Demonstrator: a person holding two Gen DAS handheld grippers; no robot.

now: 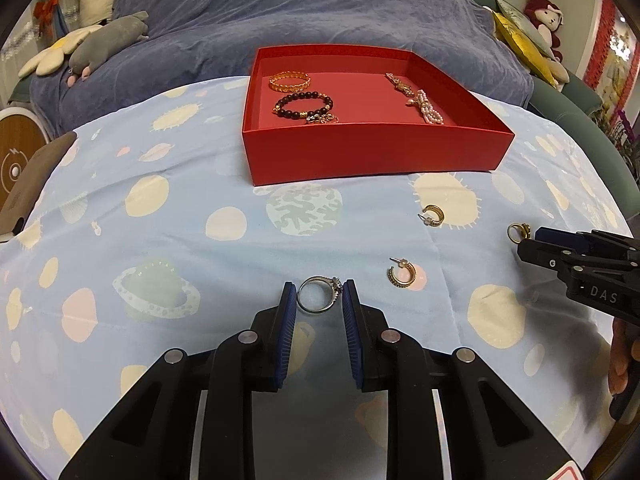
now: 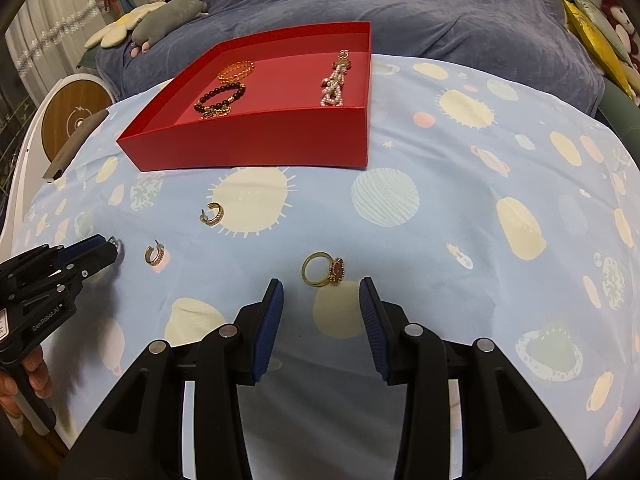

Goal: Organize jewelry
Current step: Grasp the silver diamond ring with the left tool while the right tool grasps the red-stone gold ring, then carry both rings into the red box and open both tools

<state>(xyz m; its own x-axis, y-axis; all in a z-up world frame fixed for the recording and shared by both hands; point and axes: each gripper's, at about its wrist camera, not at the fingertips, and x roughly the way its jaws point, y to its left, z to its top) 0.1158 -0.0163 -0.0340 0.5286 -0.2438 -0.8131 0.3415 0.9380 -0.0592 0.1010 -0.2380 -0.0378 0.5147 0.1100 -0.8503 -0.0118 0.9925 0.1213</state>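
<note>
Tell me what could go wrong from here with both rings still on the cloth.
The left gripper pinches the silver ring only at its fingertips; it may pop out when lifted. The gold ring lies ahead of the open right gripper, so closing now may miss. Soft cloth could snag in the pads.

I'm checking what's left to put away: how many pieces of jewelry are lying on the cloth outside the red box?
4: a silver ring between the left gripper's pads, two gold hoop earrings beside it, and a gold ring before the right gripper.
</note>
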